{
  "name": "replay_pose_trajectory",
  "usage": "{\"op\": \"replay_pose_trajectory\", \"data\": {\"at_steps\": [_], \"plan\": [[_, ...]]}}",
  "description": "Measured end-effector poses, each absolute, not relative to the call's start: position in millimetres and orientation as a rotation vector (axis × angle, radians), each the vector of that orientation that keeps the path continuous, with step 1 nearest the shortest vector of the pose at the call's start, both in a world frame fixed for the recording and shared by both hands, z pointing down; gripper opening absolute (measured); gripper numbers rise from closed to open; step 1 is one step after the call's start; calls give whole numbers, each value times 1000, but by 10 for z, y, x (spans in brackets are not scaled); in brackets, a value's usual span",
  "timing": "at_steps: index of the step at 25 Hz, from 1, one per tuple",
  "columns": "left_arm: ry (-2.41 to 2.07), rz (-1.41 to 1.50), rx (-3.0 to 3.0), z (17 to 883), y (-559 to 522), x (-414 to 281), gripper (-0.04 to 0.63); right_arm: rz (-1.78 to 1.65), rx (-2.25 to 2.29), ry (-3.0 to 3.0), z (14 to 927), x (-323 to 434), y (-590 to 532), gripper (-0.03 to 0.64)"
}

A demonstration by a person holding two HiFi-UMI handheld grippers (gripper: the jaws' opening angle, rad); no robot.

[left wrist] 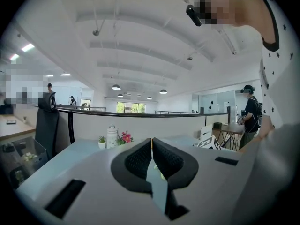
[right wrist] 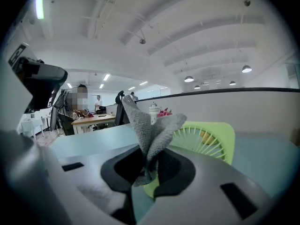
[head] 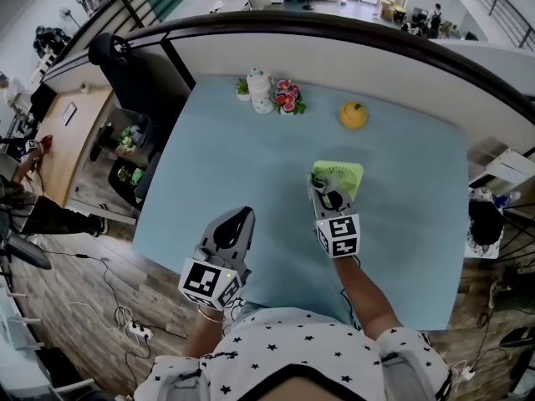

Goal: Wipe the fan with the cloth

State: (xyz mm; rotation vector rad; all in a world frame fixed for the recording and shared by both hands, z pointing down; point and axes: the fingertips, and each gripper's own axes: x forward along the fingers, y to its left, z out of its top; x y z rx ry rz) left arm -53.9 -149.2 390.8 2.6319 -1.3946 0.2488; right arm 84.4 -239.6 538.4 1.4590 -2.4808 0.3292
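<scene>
Right tongs [right wrist: 149, 159] gripping cloth [right wrist: 151, 125], fan [right wrist: 208, 136] half hidden

Brightness: bright, even, all three views.
Source: ceiling lamps [left wrist: 116, 87] plus far windows [left wrist: 129, 108], slightly blown out.
Shadows: soft and faint on the tabletop [head: 242, 165].
Distortion: strong fisheye, with dark round corners in both gripper views.
Focus: cloth [right wrist: 150, 125] weave sharp, nearest foreground soft.

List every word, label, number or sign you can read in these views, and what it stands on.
No readable text in any view.
Marker cube on the left gripper, likewise on the right gripper: black-and-white square patterns, no letters.
White jar: any print too small to read.
Fan, cloth: no print shows.
</scene>
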Motion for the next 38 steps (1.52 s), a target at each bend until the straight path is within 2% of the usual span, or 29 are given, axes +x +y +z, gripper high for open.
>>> {"op": "replay_pose_trajectory", "data": {"at_steps": [13,29,38], "plan": [[-1427,255,2609,3938,-1418,-613,32,354,1488,-2425,5516,962,-2435,44],[-1366,256,2644,3925,-1367,-387,32,384,1753,-2271,5430,1989,-2374,44],[-1354,251,2649,3928,-1362,-378,33,406,1781,-2240,5506,2093,-2360,44]]}}
